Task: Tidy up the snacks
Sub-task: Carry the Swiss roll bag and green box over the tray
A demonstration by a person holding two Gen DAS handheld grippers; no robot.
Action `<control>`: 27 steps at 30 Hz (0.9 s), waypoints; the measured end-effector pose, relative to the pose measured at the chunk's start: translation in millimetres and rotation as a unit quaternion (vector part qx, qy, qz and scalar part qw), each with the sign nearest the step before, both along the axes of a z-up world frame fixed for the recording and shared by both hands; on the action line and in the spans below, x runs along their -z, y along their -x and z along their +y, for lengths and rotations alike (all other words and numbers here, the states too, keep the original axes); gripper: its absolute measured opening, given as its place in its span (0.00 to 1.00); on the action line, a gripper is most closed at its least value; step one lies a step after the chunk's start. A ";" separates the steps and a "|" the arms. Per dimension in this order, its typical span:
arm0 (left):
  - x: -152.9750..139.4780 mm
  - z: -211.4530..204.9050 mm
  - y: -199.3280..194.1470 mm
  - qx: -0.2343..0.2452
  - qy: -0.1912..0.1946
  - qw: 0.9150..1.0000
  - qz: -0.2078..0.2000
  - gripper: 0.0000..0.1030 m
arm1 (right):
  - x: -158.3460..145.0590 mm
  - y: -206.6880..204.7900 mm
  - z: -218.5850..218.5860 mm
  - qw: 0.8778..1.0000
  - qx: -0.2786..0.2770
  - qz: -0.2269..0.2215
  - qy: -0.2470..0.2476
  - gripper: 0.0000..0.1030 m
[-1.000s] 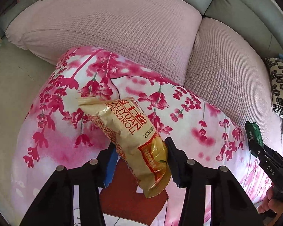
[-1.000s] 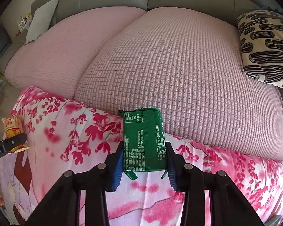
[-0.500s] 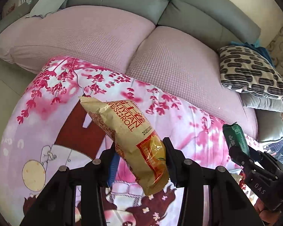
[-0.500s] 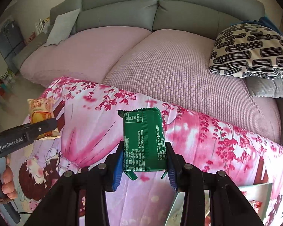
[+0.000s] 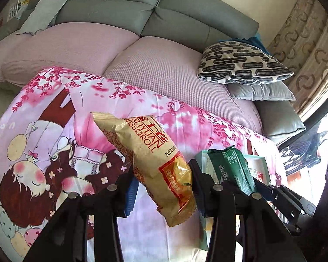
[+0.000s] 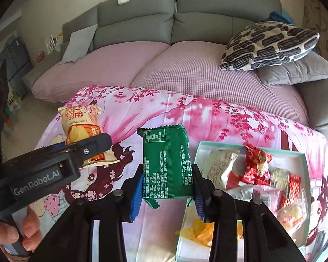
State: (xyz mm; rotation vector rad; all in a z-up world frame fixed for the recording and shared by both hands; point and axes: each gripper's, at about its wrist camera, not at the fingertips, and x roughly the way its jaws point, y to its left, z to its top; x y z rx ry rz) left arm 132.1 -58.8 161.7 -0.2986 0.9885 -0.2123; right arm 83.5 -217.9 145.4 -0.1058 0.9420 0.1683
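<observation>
Pink cartoon-print cloth (image 6: 164, 109) over low surface, teal snack-filled box (image 6: 304, 174) on it

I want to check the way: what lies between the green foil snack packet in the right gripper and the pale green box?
Only bare pink floral cloth; in the right wrist view the green foil snack packet hangs just left of the pale green box.

Reads "ROLL" in red on the tan snack bag (image 5: 150, 159); "GenRobot.AI" in pale letters on the left gripper (image 6: 91, 150) at nine o'clock.

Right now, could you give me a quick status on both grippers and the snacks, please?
Left gripper shut on tan roll packet. Right gripper shut on green packet. Snack box ahead-right, nothing blocking.
</observation>
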 end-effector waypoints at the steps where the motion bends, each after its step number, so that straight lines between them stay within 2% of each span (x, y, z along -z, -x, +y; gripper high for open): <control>1: 0.8 -6.6 4.5 0.005 -0.001 1.000 0.000 0.44 | 1.4 7.2 -9.6 1.000 0.012 -0.001 -0.003 0.41; 4: 4.6 -27.6 15.8 0.023 0.003 1.000 0.006 0.44 | 4.0 26.5 -44.5 0.998 0.056 -0.012 -0.010 0.41; 6: 6.3 -45.8 21.2 0.039 0.000 0.999 0.005 0.44 | 5.5 35.3 -69.7 0.995 0.095 -0.022 0.002 0.41; 11: 14.3 -99.7 27.4 0.102 -0.003 0.995 0.006 0.44 | 8.4 46.1 -125.5 0.986 0.162 -0.025 0.003 0.41; 18: 31.3 -151.5 19.1 0.150 -0.012 0.988 0.020 0.44 | 17.7 40.2 -161.4 0.982 0.190 -0.019 -0.009 0.41; 27: 42.3 -189.0 -5.1 0.176 -0.010 0.983 0.041 0.44 | 39.1 30.9 -170.7 0.981 0.194 0.002 -0.013 0.41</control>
